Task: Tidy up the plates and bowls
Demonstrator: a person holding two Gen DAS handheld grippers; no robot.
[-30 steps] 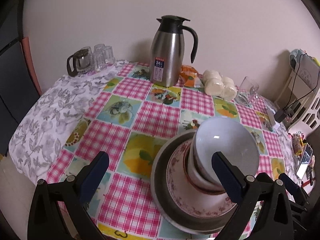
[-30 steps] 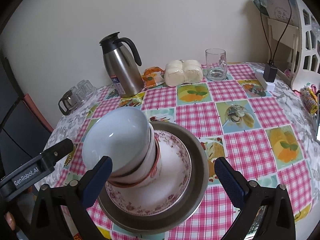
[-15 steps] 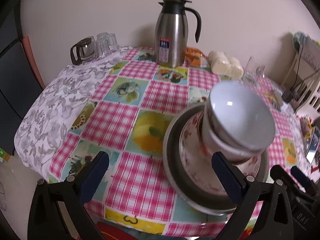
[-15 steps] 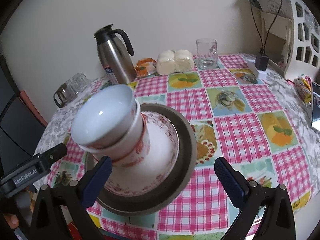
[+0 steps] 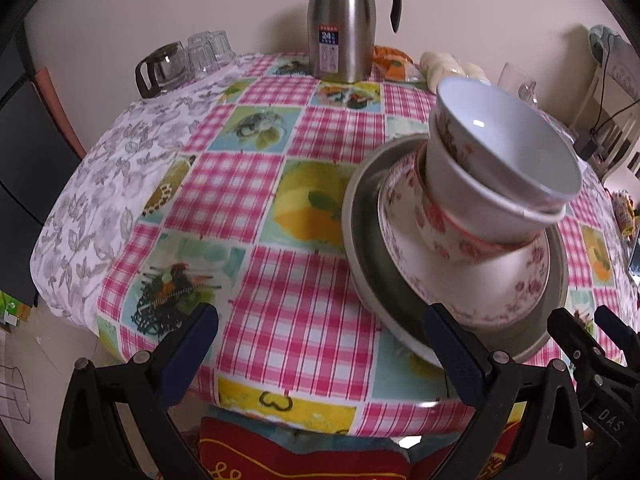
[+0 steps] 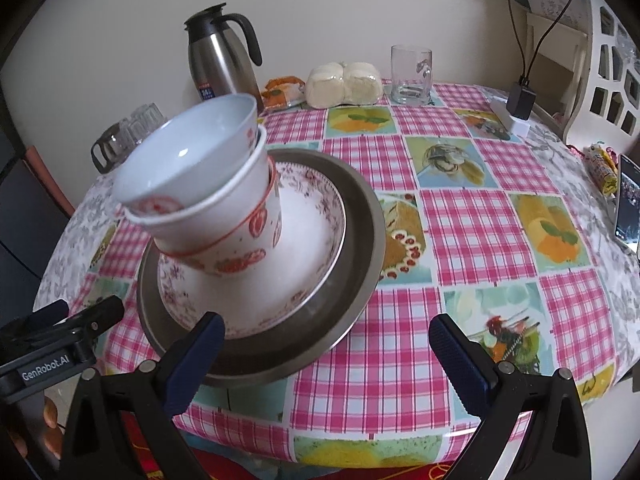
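near the front edge of the table (image 6: 472,216), a single stack is sitting: steel tray (image 6: 360,216) at the bottom, flowered plate (image 6: 316,216) in it, three nested bowls (image 6: 208,184) on top.

progress: i am judging the gathering done, since no loose plate or bowl is showing elsewhere; what is left, if anything, is straightening or moving the stack.

materials: tray is looking like dull brushed metal with a raised rim; plate is glazed white with small red flowers; bowls are glossy white, the lower ones banded in red. tablecloth is shiny pink check with fruit pictures.

grippers: my left gripper (image 5: 320,352) is hanging wide apart, holding nothing, its right finger just before the tray rim. my right gripper (image 6: 326,360) is likewise spread and empty, its left finger by the tray's near edge.
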